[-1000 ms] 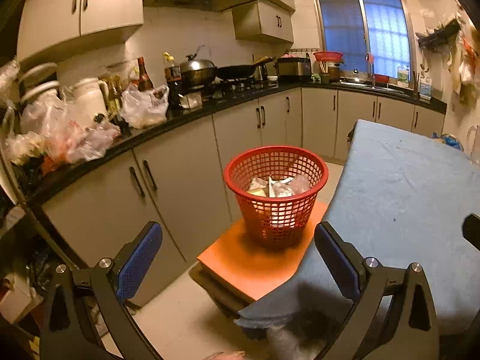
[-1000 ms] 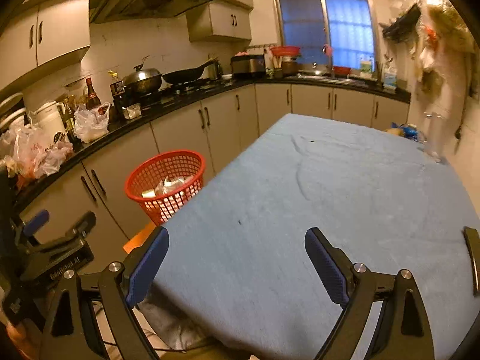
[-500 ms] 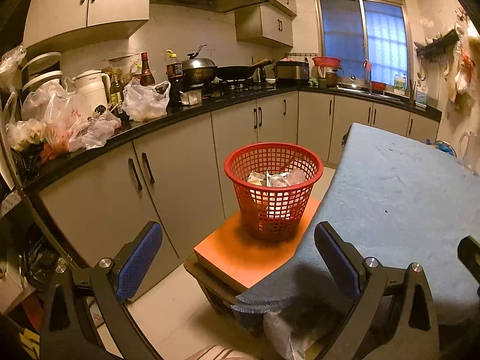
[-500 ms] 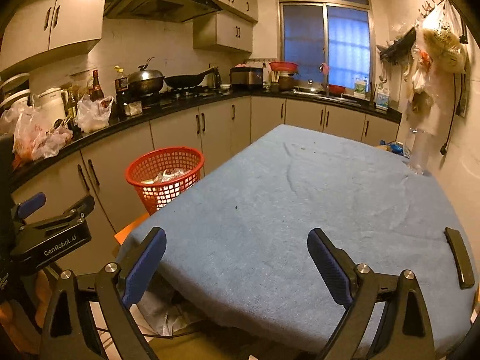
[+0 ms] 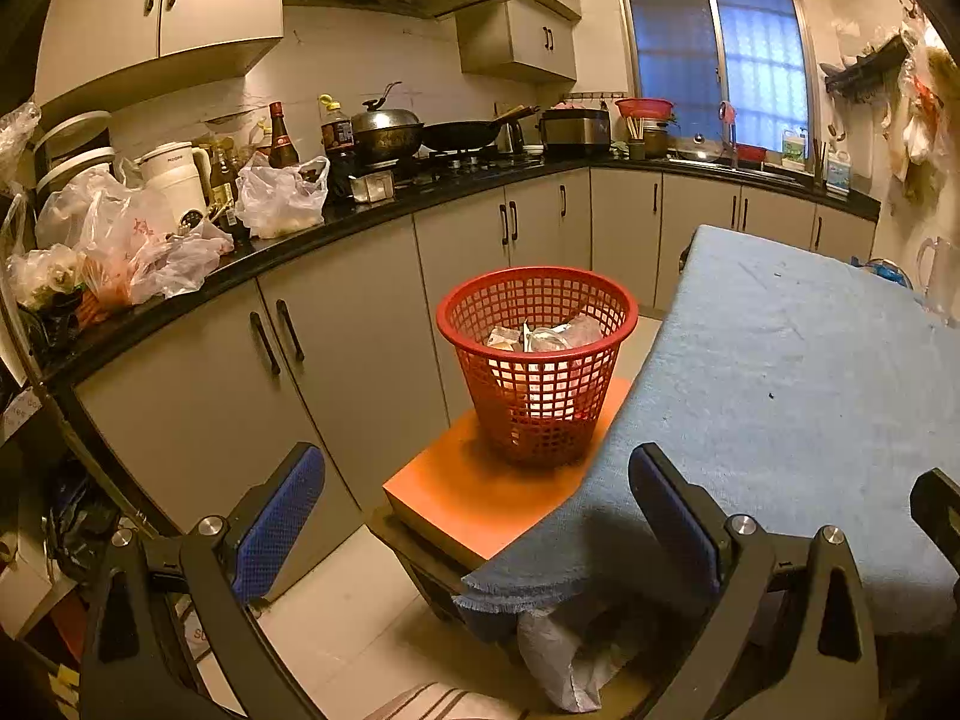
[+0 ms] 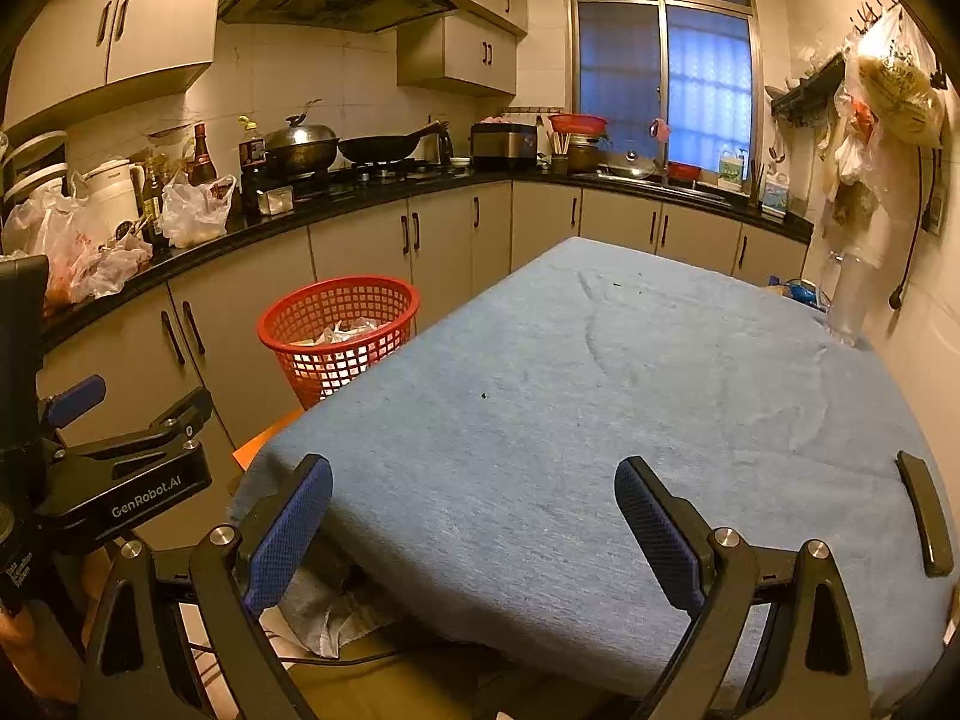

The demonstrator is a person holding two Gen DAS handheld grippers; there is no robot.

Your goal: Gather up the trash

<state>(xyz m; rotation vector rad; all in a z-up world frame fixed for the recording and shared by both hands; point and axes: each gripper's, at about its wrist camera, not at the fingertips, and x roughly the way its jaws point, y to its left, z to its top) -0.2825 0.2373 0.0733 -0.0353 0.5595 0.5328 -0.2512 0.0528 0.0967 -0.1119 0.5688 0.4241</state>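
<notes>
Both claws, L (image 5: 477, 510) & R (image 6: 474, 516), held spread, empty; bin (image 5: 536, 360) sat near stool (image 5: 480, 498) edge, could be tipped if bumped.

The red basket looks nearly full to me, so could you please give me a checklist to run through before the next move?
1. Left gripper empty, fingers apart: ok.
2. Right gripper empty, fingers apart: ok.
3. Red basket upright on the orange stool beside the table: ok.
4. Room left in the basket: ok; the wrappers sit below the rim.
5. Trash left on the blue tablecloth: cannot tell; only small dark specks and a black flat object at the right edge show.
6. Plastic bottle at the table's far right corner, trash or not: cannot tell.
</notes>
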